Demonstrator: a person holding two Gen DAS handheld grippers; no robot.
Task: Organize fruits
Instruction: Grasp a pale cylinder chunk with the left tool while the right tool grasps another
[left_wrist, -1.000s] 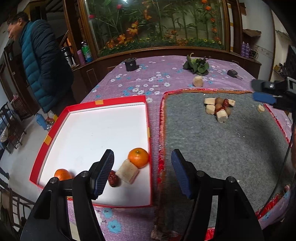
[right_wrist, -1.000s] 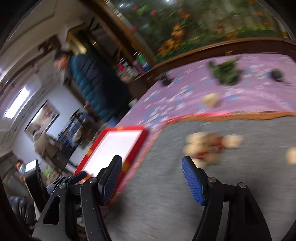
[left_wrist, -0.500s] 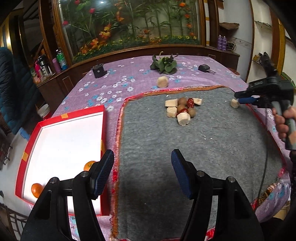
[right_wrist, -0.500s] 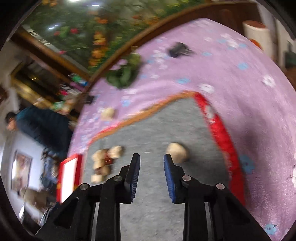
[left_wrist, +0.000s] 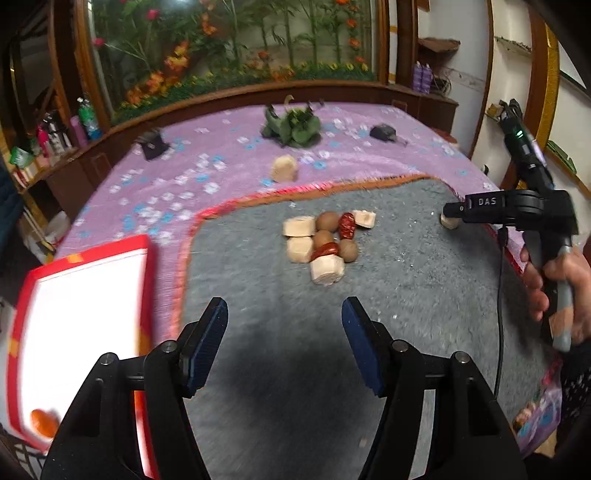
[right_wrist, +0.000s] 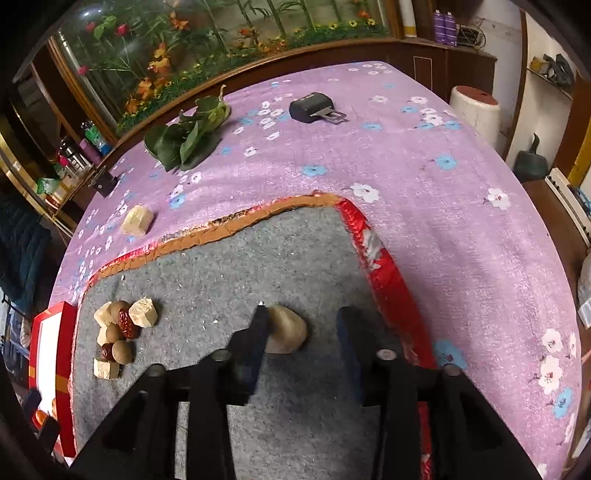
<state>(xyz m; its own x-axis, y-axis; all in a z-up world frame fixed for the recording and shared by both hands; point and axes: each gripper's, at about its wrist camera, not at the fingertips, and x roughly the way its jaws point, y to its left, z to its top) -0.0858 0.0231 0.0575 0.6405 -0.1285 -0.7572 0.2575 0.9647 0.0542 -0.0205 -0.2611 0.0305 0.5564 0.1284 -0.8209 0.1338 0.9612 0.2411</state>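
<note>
A pile of beige chunks, brown round fruits and red dates (left_wrist: 323, 240) lies on the grey mat (left_wrist: 406, 295); it also shows in the right wrist view (right_wrist: 118, 339). My left gripper (left_wrist: 284, 332) is open and empty, short of the pile. My right gripper (right_wrist: 301, 332) is open around a single beige piece (right_wrist: 286, 334) near the mat's right edge, its left finger touching it; in the left wrist view the gripper (left_wrist: 452, 214) sits over that piece (left_wrist: 448, 221). The red tray (left_wrist: 85, 254) holds an orange (left_wrist: 42, 421).
A lone beige chunk (right_wrist: 136, 220), green leaves (right_wrist: 188, 136) and a black object (right_wrist: 310, 107) lie on the purple flowered cloth (right_wrist: 424, 206) beyond the mat. Another small black object (left_wrist: 151, 146) sits at the far left. The mat's red border (right_wrist: 384, 273) runs beside my right gripper.
My left gripper swung right from the tray toward the pile. My right gripper opened wider and came down around the single beige piece.
</note>
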